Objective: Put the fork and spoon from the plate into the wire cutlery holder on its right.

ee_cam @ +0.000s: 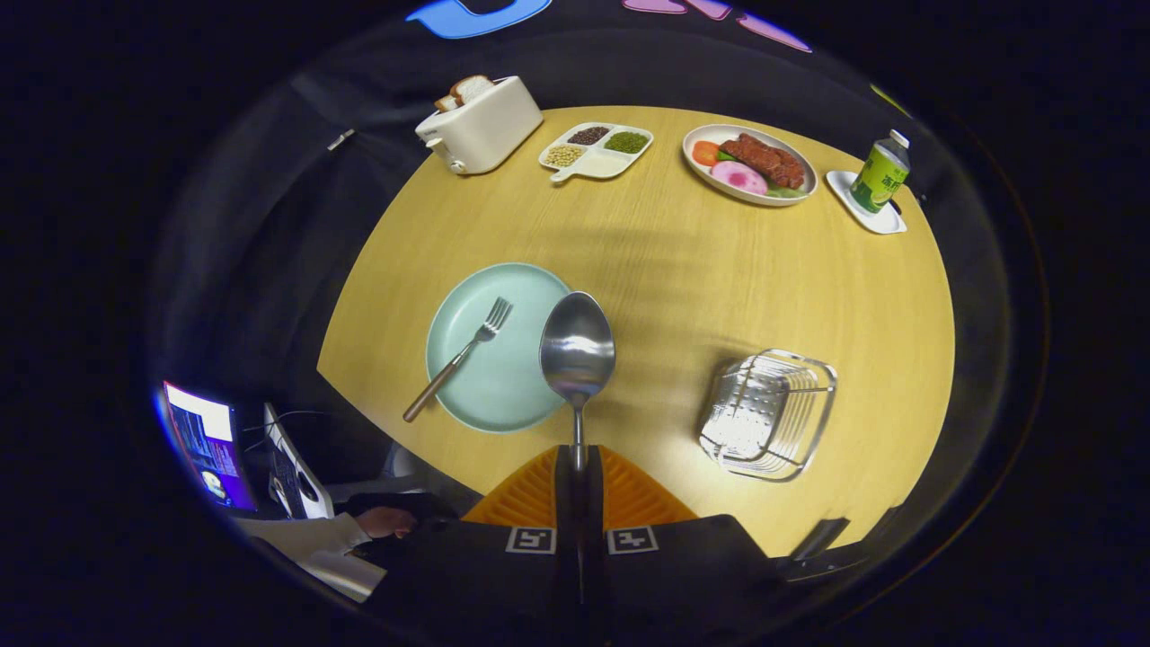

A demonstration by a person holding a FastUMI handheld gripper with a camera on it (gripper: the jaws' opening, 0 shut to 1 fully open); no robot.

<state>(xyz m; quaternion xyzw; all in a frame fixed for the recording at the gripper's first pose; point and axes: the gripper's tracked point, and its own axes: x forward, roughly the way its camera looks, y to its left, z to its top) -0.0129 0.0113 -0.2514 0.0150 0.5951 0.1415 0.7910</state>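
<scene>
The claw pinches the spoon by its handle, lifted above the plate; next it likely needs carrying right to the wire cutlery holder, bowl up.

spoon: shiny, thin handle pinched between the closed fingers, bowl sticking up over the plate's right rim | fork: lying slanted on the round pale-green plate near the desk's front edge | wire cutlery holder: right of the plate, nothing inside
</scene>
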